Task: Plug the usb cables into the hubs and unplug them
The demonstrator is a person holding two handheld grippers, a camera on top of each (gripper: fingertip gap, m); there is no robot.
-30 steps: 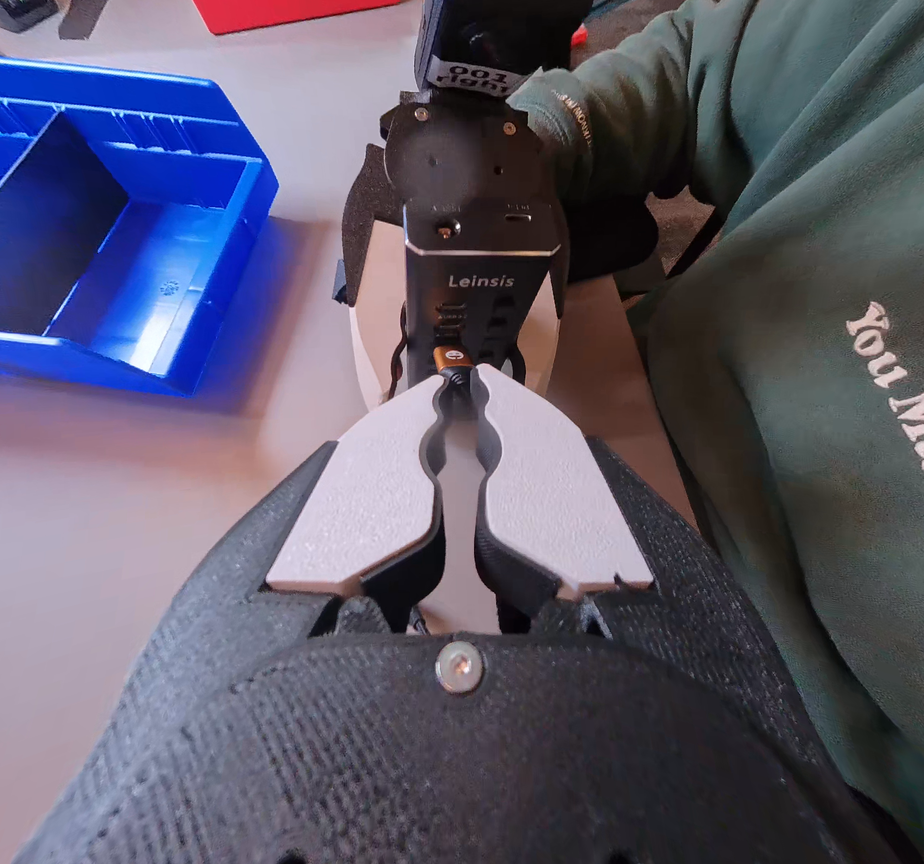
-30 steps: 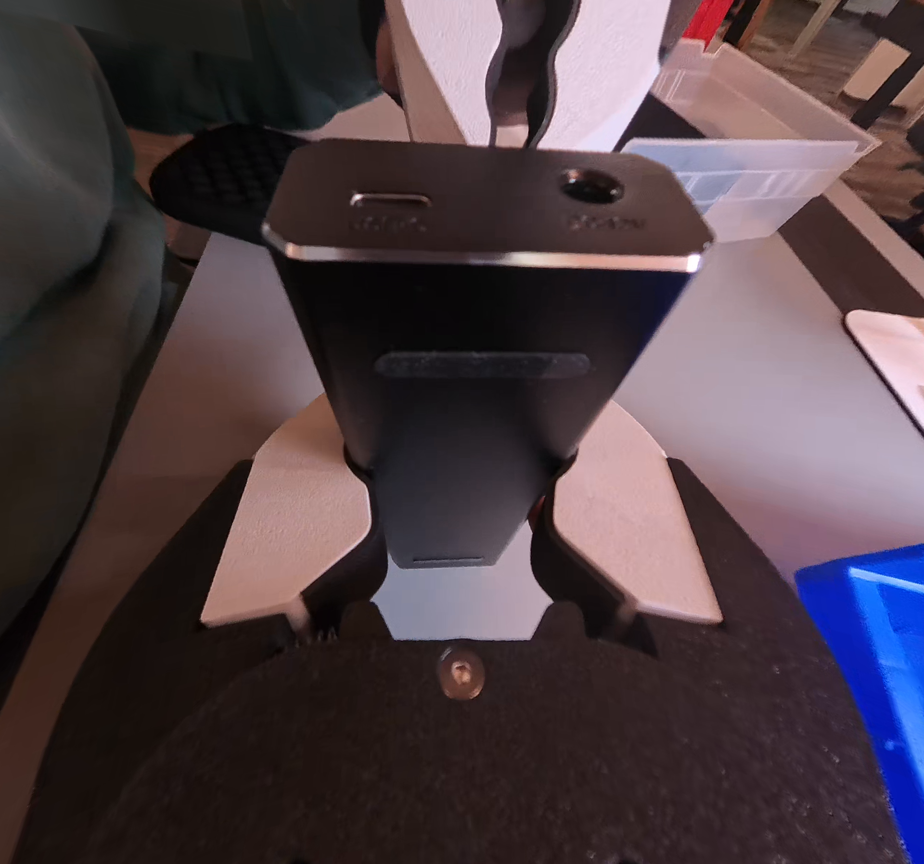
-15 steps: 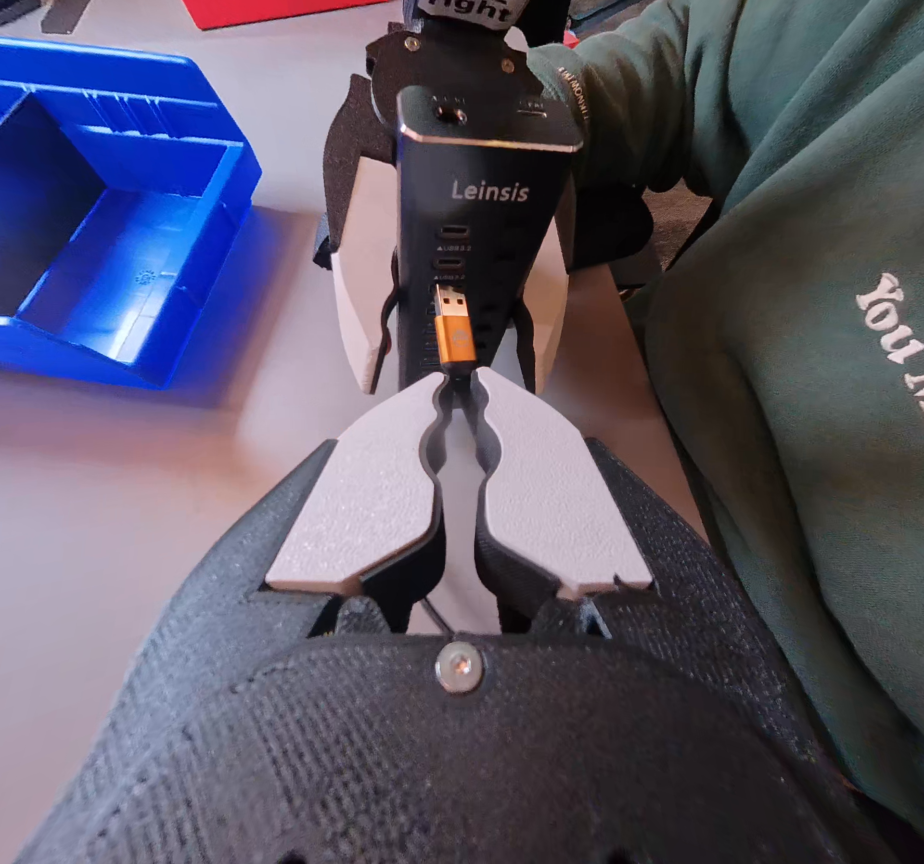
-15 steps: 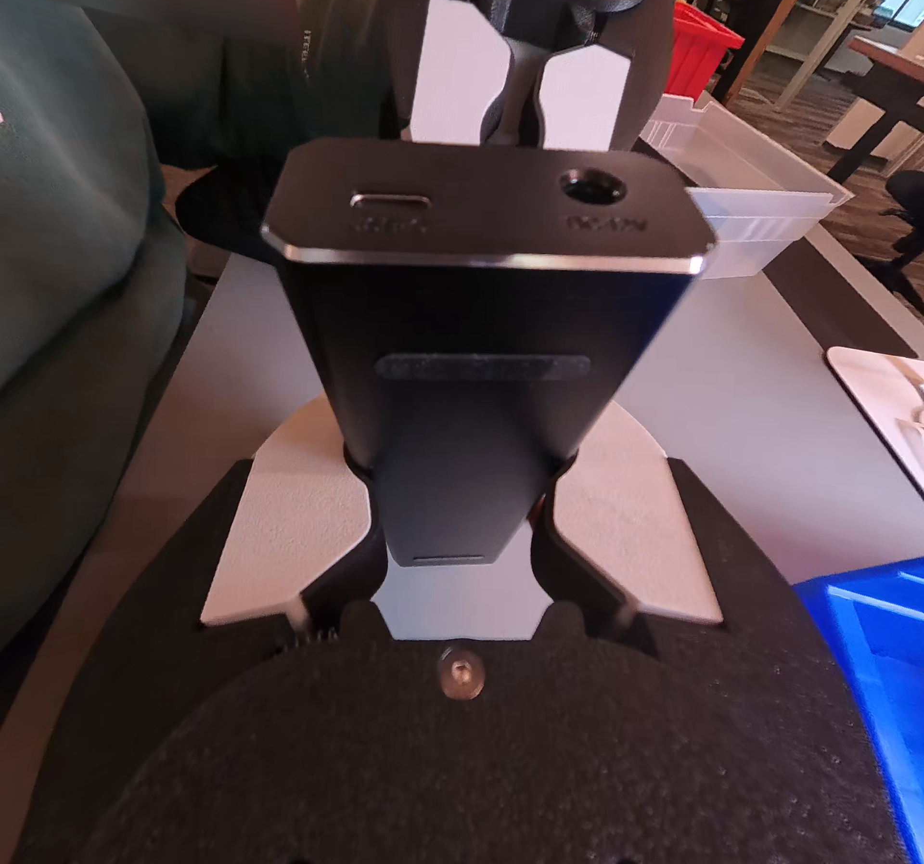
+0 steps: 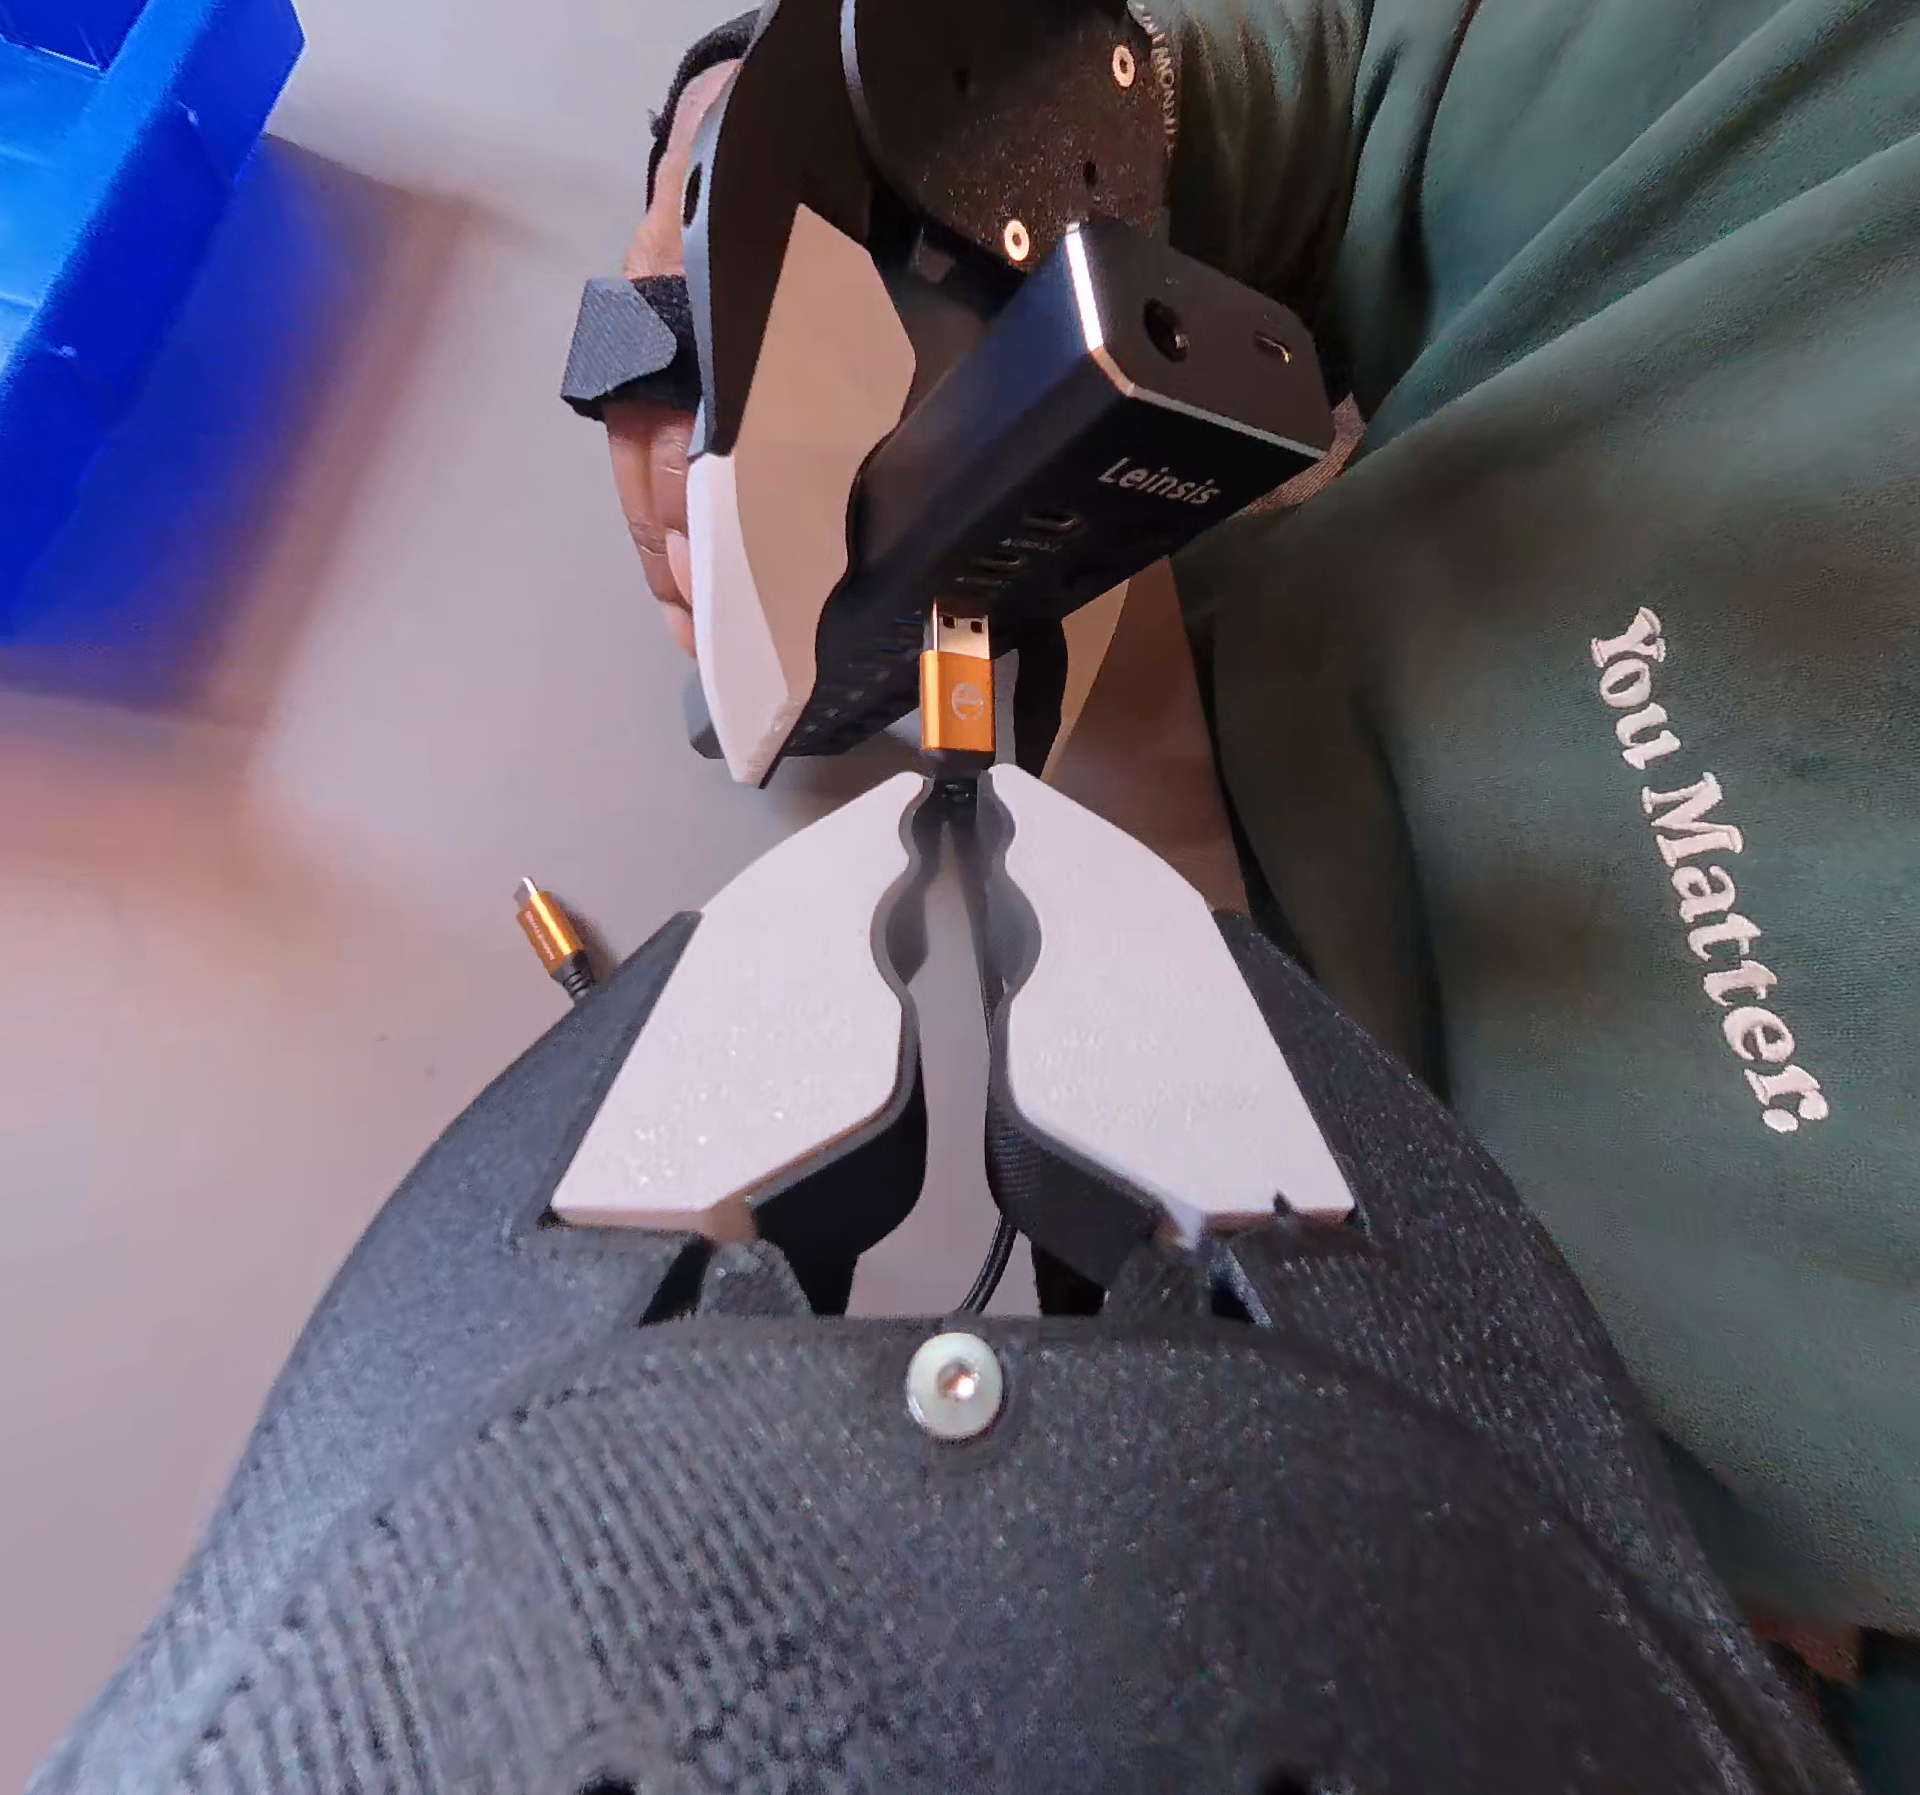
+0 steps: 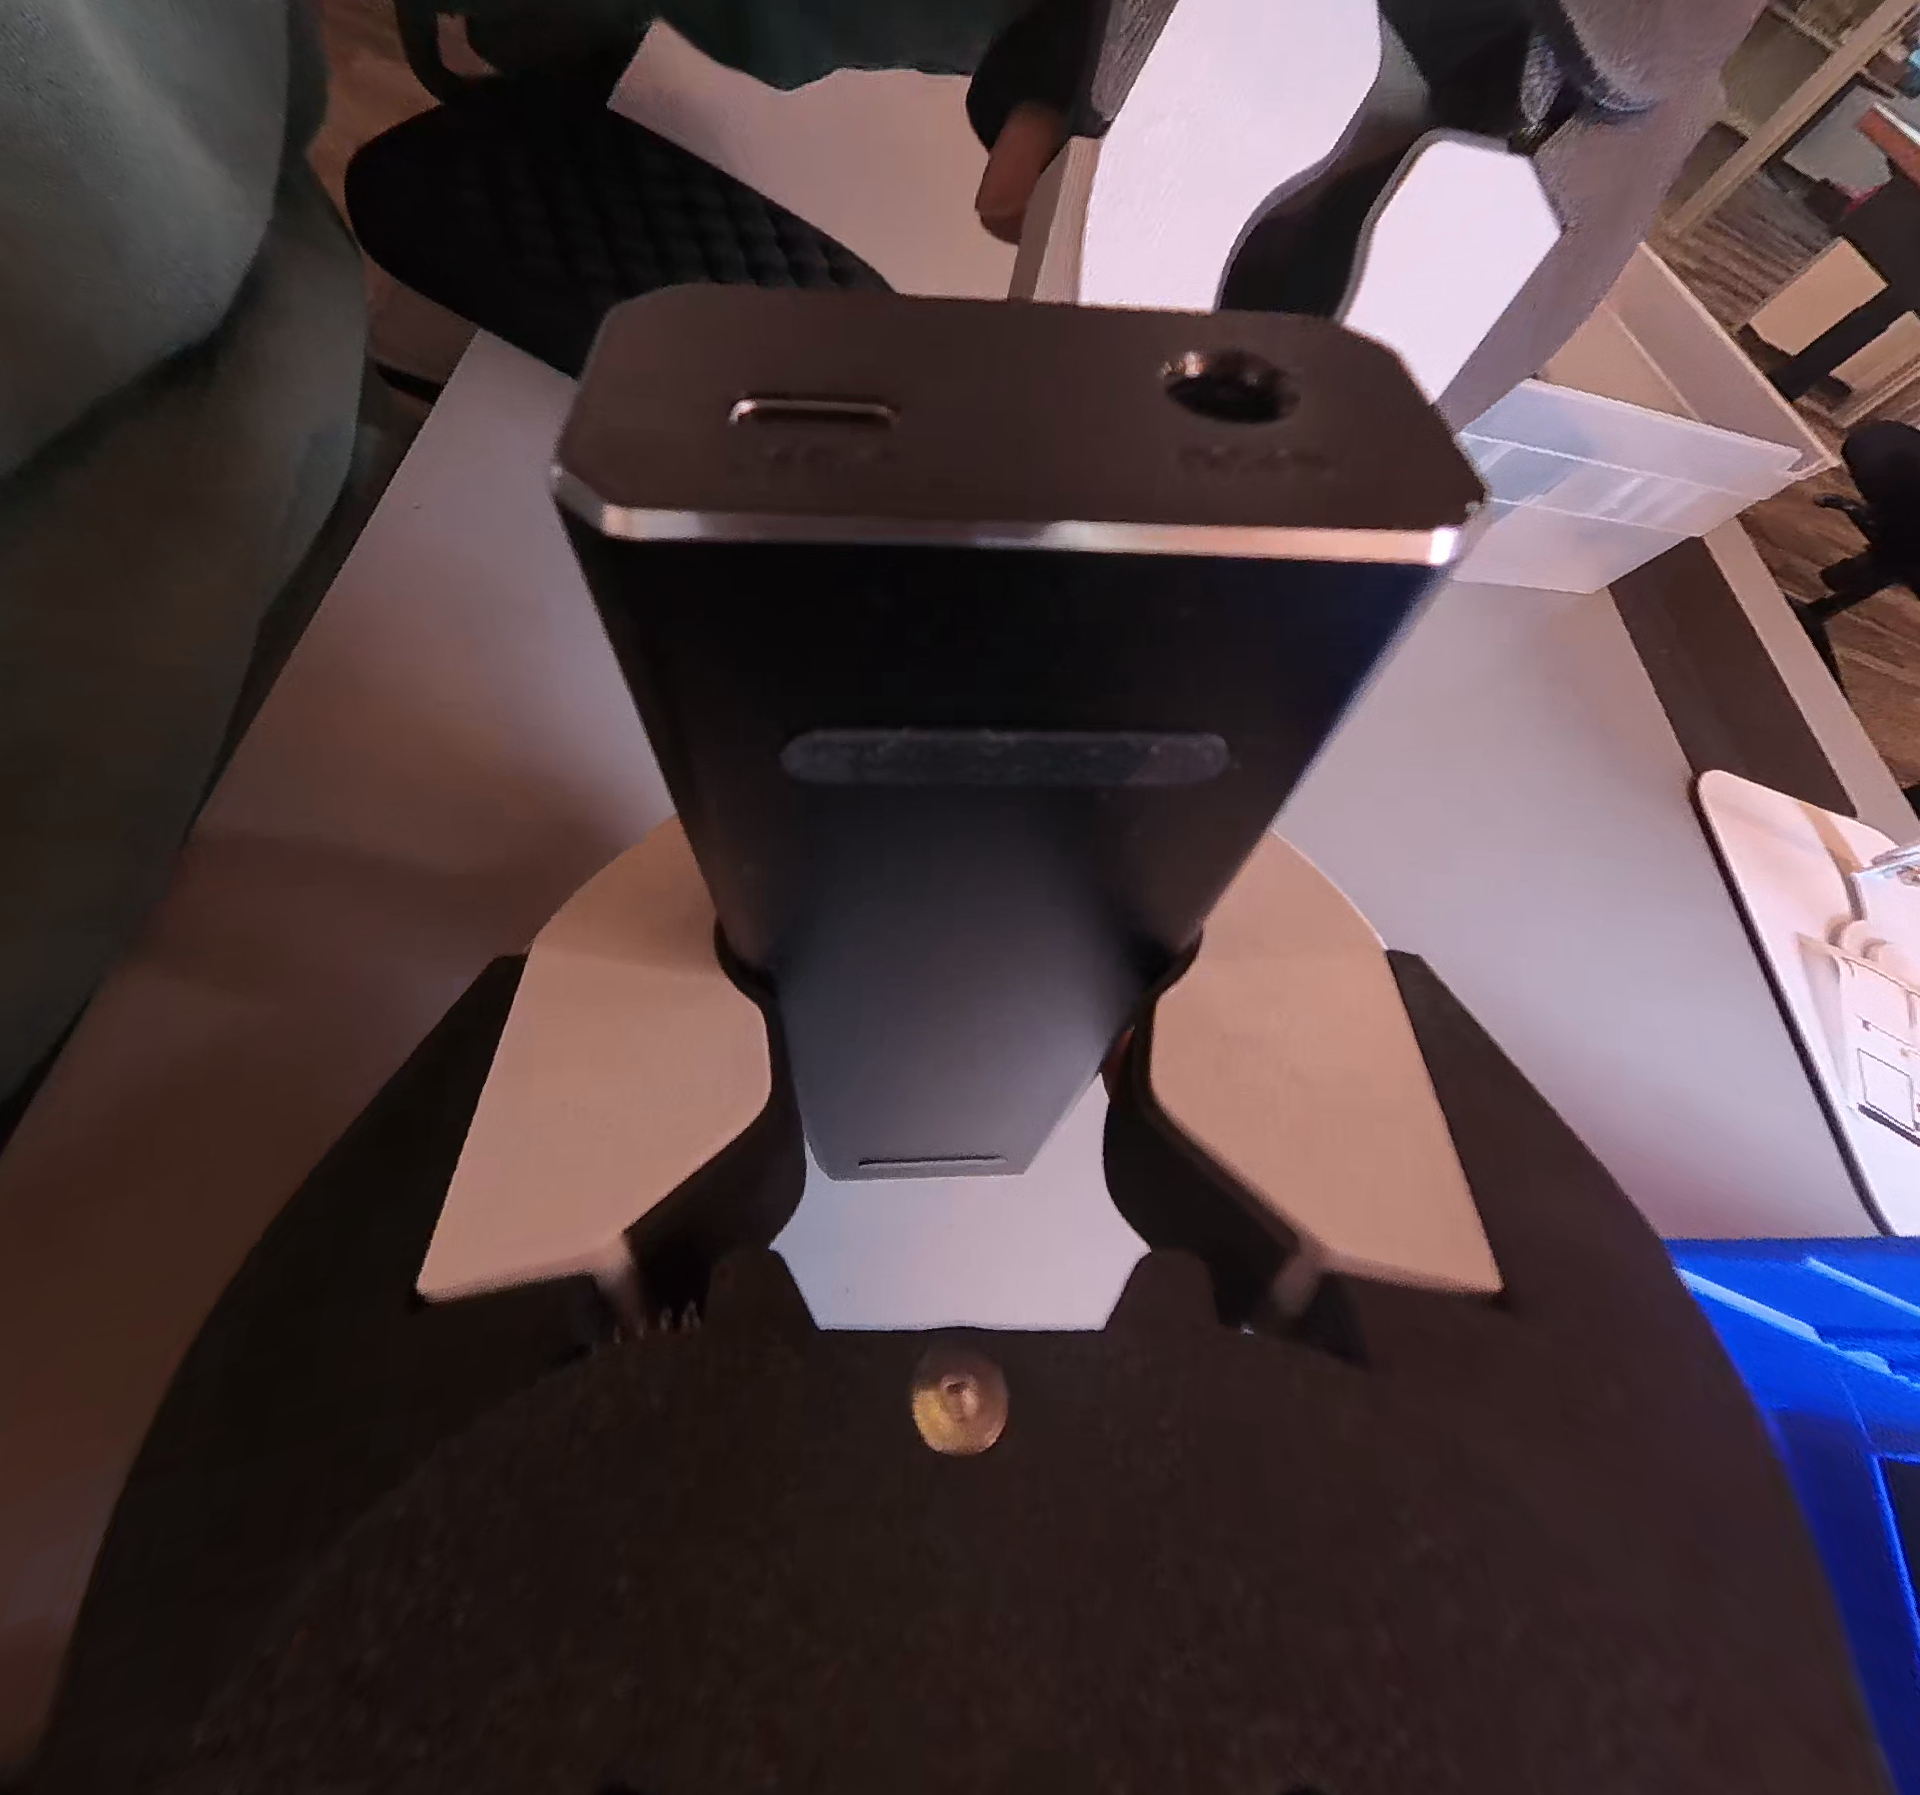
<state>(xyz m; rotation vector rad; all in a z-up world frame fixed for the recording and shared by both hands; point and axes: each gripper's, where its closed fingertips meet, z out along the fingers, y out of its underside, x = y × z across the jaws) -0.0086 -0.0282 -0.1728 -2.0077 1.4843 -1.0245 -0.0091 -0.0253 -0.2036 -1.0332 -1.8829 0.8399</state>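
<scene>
My left gripper (image 5: 958, 789) is pinched almost fully together on the black cable just behind the orange USB plug (image 5: 957, 696), so the plug sticks out past the fingertips with its bare metal end showing. That metal end sits right at the port face of the black hub (image 5: 1049, 498); I cannot tell from this angle whether it touches the hub, but it is clearly not seated in a port. My right gripper (image 6: 961, 924) is closed partway around the hub (image 6: 997, 665), its pale fingers (image 6: 613, 1070) clamping the narrow sides near the lower end, with the hub's far end face toward the camera, showing a small slot port and a round socket. In the left wrist view the hub hangs tilted, its far end up and to the right, held above the grey table (image 5: 208, 1018) close to the person's green sweatshirt (image 5: 1610, 602). The cable's other end, a second orange plug (image 5: 549, 937), lies on the table just left of my left gripper's body. A blue bin (image 5: 114, 218) sits at the far left, well apart from the hub. In the right wrist view, the left gripper (image 6: 1299, 218) shows beyond the hub, with a clear plastic container (image 6: 1621, 488) farther right on the table.
</scene>
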